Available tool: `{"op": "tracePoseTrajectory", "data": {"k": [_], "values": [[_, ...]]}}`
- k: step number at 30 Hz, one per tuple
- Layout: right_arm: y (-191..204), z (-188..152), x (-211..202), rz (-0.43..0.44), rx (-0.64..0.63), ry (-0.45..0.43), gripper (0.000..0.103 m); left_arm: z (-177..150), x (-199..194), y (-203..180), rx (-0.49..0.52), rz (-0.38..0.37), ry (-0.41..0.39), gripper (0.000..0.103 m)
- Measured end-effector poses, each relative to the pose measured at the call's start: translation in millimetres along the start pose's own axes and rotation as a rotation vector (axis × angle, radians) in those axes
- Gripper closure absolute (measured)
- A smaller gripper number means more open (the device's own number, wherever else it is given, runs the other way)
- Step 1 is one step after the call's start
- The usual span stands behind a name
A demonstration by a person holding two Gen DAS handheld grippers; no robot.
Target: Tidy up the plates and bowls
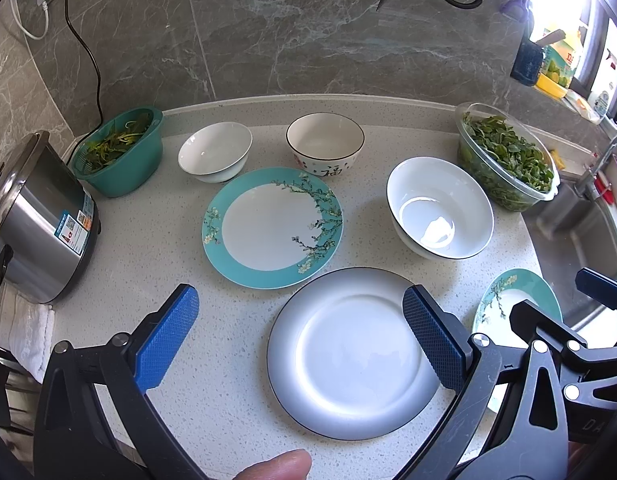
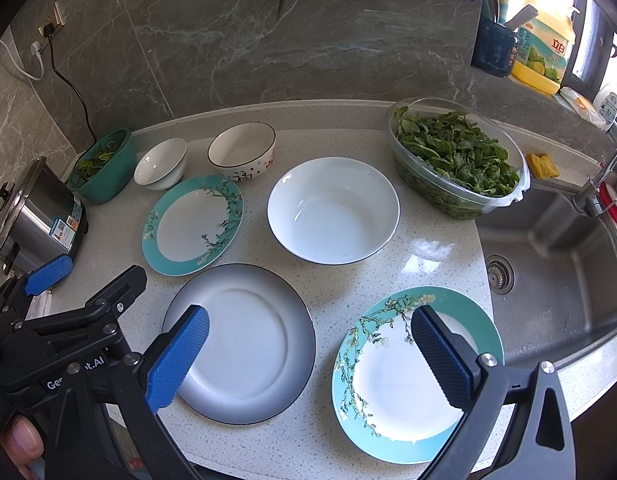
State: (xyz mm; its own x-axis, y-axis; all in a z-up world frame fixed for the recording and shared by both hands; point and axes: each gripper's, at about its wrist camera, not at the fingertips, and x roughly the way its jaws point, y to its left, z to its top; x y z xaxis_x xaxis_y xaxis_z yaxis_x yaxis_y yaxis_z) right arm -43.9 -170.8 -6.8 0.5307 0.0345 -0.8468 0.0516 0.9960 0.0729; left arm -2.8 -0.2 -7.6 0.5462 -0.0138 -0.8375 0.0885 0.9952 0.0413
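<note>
On the speckled counter lie a grey-rimmed white plate [image 1: 348, 354] [image 2: 240, 342], a teal floral plate [image 1: 273, 227] [image 2: 193, 224] behind it, and a second teal floral plate [image 2: 414, 372] [image 1: 504, 304] near the sink. A large white bowl [image 1: 440, 208] [image 2: 333, 211], a small white bowl [image 1: 215, 151] [image 2: 161, 163] and a patterned black-rimmed bowl [image 1: 325, 145] [image 2: 243, 151] stand further back. My left gripper [image 1: 300, 334] is open and empty above the grey plate's near left side. My right gripper [image 2: 310, 354] is open and empty between the grey plate and the second teal plate.
A steel rice cooker [image 1: 32, 224] stands at the left with a teal basket of greens [image 1: 122, 152] behind it. A clear container of leaves [image 2: 456, 156] stands at the back right. The steel sink [image 2: 556, 256] lies right of the counter. A thumb [image 1: 276, 466] shows at the bottom.
</note>
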Motion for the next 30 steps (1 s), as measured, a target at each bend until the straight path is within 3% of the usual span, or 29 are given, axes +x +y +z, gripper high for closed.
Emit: {"op": "tracePoseTrajectory", "data": {"k": [30], "values": [[0.2,-0.6,-0.4,0.0,-0.002,0.002,0.0,-7.8,-0.4,-2.7,-0.001,0.0,0.003,0.0]]}}
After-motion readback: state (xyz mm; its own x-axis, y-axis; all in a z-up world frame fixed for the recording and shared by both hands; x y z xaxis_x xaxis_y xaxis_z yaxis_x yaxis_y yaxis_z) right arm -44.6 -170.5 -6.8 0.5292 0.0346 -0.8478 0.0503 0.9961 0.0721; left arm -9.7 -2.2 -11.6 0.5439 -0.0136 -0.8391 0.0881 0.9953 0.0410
